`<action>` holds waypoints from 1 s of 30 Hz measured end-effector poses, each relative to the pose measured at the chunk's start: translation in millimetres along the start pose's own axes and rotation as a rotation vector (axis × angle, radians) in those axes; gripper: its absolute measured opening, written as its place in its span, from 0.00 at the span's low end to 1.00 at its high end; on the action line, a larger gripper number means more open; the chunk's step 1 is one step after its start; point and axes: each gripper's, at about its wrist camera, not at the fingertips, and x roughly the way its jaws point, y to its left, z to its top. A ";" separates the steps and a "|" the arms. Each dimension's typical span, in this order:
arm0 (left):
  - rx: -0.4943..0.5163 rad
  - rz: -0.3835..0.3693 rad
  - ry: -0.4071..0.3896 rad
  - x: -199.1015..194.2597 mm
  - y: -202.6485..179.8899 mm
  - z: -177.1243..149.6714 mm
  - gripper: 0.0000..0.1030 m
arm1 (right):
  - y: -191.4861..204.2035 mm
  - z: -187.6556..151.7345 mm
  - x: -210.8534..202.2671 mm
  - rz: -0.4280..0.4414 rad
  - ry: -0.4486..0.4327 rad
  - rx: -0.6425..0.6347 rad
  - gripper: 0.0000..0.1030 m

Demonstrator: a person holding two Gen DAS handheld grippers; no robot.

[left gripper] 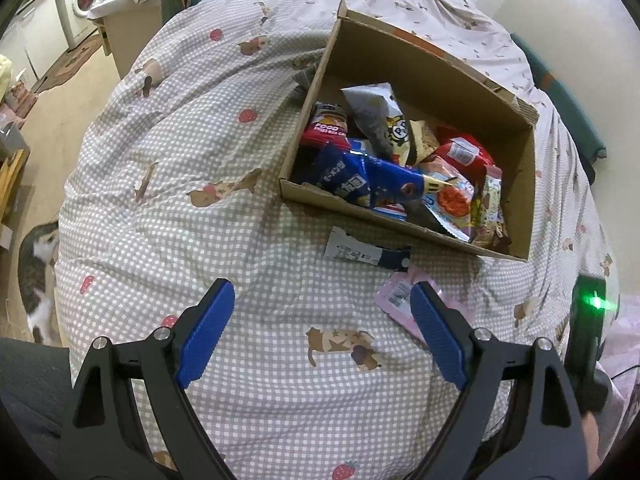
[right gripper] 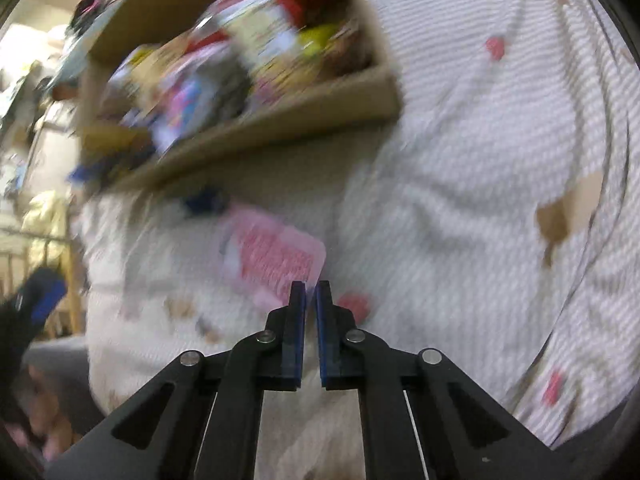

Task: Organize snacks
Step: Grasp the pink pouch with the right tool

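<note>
The left hand-held gripper is wide open, its two blue pads far apart, with nothing between them but the checked bed cover. A cardboard box sits on the bed at about one o'clock from this gripper. It is full of snack packs: a blue pack near the front wall, a red pack toward the right, and a grey and white bag standing up behind them. Two snacks lie outside the box on the cover. A flat white and blue wrapper lies just in front of the box, at twelve o'clock from the left gripper. A pink packet lies near it, partly hidden behind the gripper's right pad. The right hand-held gripper is closed, its pads almost together. In its own view (very blurry) the pink packet lies at about eleven o'clock from the tips, with its near corner right at them; I cannot tell if the corner is pinched. The box shows at eleven o'clock too, farther up. A cat sits on the floor beside the bed, at nine o'clock in the left view.
</note>
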 end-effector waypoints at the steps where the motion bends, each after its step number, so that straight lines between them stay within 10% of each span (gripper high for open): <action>1: 0.001 0.001 -0.002 -0.8 0.0 0.0 0.85 | 4.7 -6.5 -1.2 0.002 0.009 -0.018 0.05; 11: -0.037 0.004 -0.014 -5.5 9.6 2.8 0.85 | 31.7 -49.0 2.4 -0.024 0.117 -0.128 0.15; 15: -0.041 0.002 -0.016 -5.9 9.3 2.9 0.85 | 41.4 -39.9 -6.1 -0.161 0.049 -0.183 0.87; 27: -0.080 0.037 -0.049 -11.8 24.0 9.5 0.85 | 93.9 -5.8 80.3 -0.342 0.145 -0.468 0.87; 30: -0.082 0.030 -0.047 -11.1 22.3 9.9 0.85 | 95.7 -7.3 84.8 -0.352 0.132 -0.489 0.70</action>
